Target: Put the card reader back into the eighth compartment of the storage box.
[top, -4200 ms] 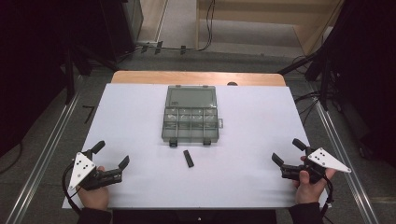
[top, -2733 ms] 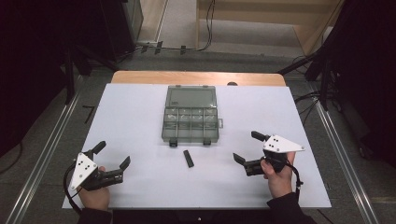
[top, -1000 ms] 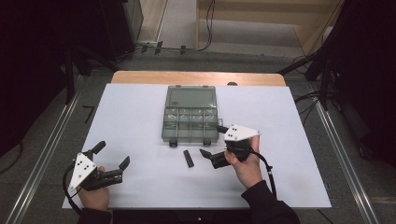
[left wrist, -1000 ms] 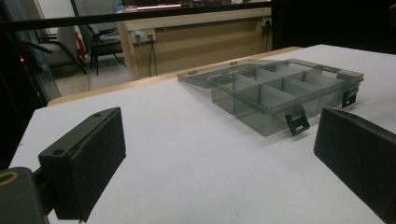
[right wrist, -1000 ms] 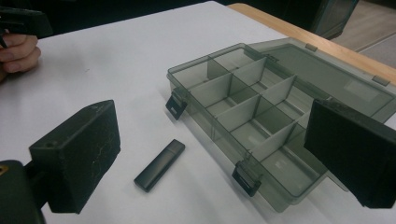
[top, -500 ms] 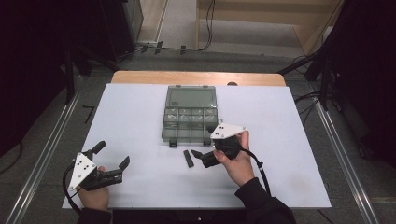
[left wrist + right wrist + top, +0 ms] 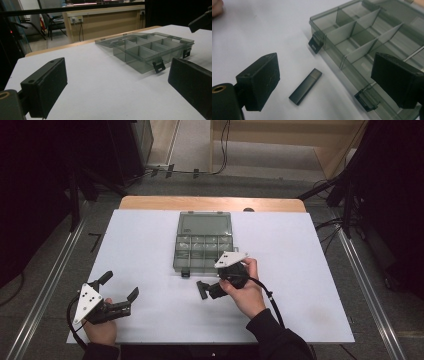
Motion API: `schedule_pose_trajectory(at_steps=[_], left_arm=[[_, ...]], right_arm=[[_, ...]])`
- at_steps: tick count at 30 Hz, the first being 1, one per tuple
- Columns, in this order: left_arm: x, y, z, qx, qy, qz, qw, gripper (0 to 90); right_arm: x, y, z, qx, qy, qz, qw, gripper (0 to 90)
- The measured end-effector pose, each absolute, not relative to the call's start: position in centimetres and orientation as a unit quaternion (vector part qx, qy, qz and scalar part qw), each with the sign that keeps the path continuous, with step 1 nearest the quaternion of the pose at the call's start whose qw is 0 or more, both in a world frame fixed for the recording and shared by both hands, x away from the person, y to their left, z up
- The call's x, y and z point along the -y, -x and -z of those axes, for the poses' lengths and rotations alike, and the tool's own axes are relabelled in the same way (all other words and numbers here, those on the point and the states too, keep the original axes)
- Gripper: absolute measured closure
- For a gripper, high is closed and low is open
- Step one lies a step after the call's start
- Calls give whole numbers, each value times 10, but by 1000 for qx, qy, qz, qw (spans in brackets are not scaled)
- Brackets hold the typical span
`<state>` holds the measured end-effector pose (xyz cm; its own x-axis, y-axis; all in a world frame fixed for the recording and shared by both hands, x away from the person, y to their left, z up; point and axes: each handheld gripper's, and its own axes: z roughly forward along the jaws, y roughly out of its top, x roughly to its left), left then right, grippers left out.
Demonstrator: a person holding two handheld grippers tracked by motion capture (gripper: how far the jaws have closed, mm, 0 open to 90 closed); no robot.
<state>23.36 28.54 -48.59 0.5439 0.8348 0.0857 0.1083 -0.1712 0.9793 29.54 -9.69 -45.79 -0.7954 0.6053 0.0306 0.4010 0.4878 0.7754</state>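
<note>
I hold the right claw (image 7: 204,290) just in front of the organiser box (image 7: 204,249), jaws spread wide and empty. In the right gripper view the small dark stick, which looks like a USB flash drive (image 7: 305,86), lies flat on the white tabletop (image 7: 300,270) between the two jaws, a short way ahead of them, with its long axis running roughly parallel to the box's front wall. I judge this alignment deliberate: the jaws straddle the stick's narrow width, so closing them would grip its long sides.

The box sits open, its lid (image 7: 205,224) folded back flat on the far side, leaving the divided compartments accessible. Both front latches (image 7: 315,44) hang down clear of the rim.

The left claw (image 7: 116,296) rests near the tabletop's near-left corner, jaws likewise apart and holding nothing, well clear of the work. Its camera looks across the bare tabletop toward the box.
</note>
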Motion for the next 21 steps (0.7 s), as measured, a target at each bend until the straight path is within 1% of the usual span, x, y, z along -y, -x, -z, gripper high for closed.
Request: schedule_pose_trajectory(at_steps=[9, 10, 11, 13, 17, 18, 21], left_arm=[[-285, -234, 486, -342, -689, -333, 545, 23], [-285, -234, 486, -342, -689, -333, 545, 23], [-285, -234, 486, -342, -689, -333, 545, 23], [-285, -234, 486, -342, -689, -333, 545, 23], [-285, -234, 486, -342, -689, -333, 545, 23], [-286, -234, 486, -342, -689, -333, 546, 23], [-286, -234, 486, -342, -689, -333, 546, 23]], right_arm=[[86, -300, 467, -871, -299, -377, 103, 124], [84, -300, 470, -875, -296, -370, 97, 146], [84, -300, 470, -875, -296, -370, 97, 146], [80, -301, 473, -880, -298, -359, 89, 175], [77, -301, 477, -883, -299, -351, 84, 190], [75, -302, 479, -885, -302, -345, 80, 215], [73, -303, 481, -889, -298, -340, 74, 239]])
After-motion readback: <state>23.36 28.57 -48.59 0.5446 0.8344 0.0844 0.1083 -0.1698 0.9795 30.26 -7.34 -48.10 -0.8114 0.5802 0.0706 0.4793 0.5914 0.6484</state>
